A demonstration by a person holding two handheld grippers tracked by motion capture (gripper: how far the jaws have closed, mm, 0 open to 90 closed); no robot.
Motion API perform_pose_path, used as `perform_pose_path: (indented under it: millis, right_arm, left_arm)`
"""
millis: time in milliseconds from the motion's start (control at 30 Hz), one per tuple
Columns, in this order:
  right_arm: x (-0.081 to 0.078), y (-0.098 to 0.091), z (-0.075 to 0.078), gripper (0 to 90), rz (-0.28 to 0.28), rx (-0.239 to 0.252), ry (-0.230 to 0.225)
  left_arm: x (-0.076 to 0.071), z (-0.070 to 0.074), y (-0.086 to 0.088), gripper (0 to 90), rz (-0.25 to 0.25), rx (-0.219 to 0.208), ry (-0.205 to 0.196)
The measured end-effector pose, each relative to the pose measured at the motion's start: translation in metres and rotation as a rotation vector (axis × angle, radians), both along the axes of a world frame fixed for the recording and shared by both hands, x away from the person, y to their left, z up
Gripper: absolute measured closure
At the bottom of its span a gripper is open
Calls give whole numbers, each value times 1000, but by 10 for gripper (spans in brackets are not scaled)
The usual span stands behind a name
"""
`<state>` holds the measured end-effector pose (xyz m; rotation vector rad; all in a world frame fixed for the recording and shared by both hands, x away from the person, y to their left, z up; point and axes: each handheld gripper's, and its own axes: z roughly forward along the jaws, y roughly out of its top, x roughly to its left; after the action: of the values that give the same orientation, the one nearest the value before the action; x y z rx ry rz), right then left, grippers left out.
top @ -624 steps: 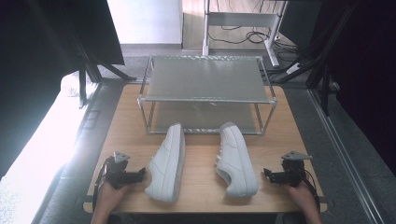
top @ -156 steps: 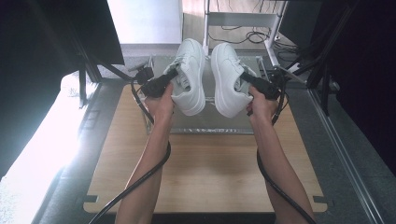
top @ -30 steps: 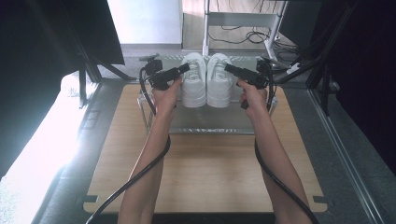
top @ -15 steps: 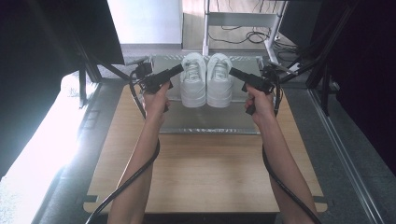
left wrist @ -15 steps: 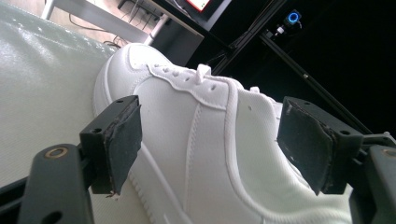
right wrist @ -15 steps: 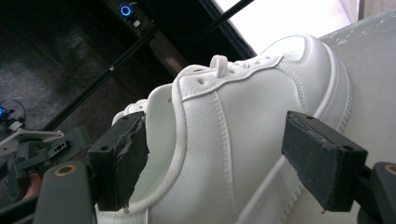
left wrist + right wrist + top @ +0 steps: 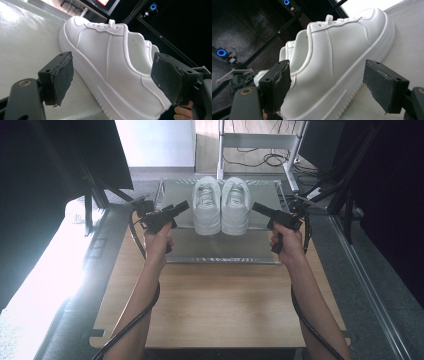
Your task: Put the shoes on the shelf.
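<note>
White leather shoes [image 7: 221, 205] paired on rack [image 7: 260, 247], ribbed soles, both grippers' fingers [image 7: 60, 77] apart

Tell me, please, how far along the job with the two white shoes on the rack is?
Nearly finished. Both shoes, the left shoe and the right shoe, sit side by side on the rack's top shelf. The left gripper and right gripper have just opened and hold nothing. Only drawing back remains.
</note>
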<state>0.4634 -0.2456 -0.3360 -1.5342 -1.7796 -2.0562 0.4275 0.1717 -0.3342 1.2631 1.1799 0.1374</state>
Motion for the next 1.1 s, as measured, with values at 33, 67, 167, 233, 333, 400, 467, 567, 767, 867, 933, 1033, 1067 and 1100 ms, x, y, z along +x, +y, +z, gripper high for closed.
perform_pose_path:
  millis: [33,67,167,233,333,400,467,567,767,867,933,1033,1067,1100]
  right_arm:
    - [-3,-2,0,221,1,-4,-4]
    - [-4,-3,-1,216,2,-7,-6]
    - [-11,-6,-2,197,12,-30,-8]
    - [-16,-7,-4,192,21,-47,-14]
    - [-25,-8,-7,189,49,-59,-19]
    - [-31,-8,-9,186,69,-64,-25]
    - [-38,-9,-12,185,88,-69,-31]
    - [-49,-9,-16,182,106,-71,-40]
    - [-71,-13,-34,183,123,-85,-62]
    - [-76,-14,-42,183,125,-97,-63]
    - [-82,-15,-50,178,126,-124,-58]
    - [-89,-16,-65,158,135,-176,-53]
    - [-91,-16,-70,155,141,-196,-56]
    - [-93,-16,-76,155,150,-216,-53]
  left_arm:
    - [-2,-1,1,174,-1,0,-2]
    - [-5,-2,2,173,-4,3,-5]
    - [-13,-6,4,168,-19,18,-13]
    - [-20,-10,6,164,-27,28,-15]
    - [-29,-17,10,157,-35,36,-16]
    - [-35,-21,12,157,-36,41,-18]
    - [-41,-25,14,157,-39,40,-18]
    - [-51,-32,15,157,-54,24,-24]
    - [-72,-51,11,157,-95,49,-41]
    - [-81,-64,8,157,-103,85,-43]
    - [-86,-73,6,157,-101,111,-31]
    - [-93,-90,3,156,-105,145,-19]
    - [-95,-95,2,156,-105,161,-12]
    - [-97,-100,1,156,-104,178,-6]
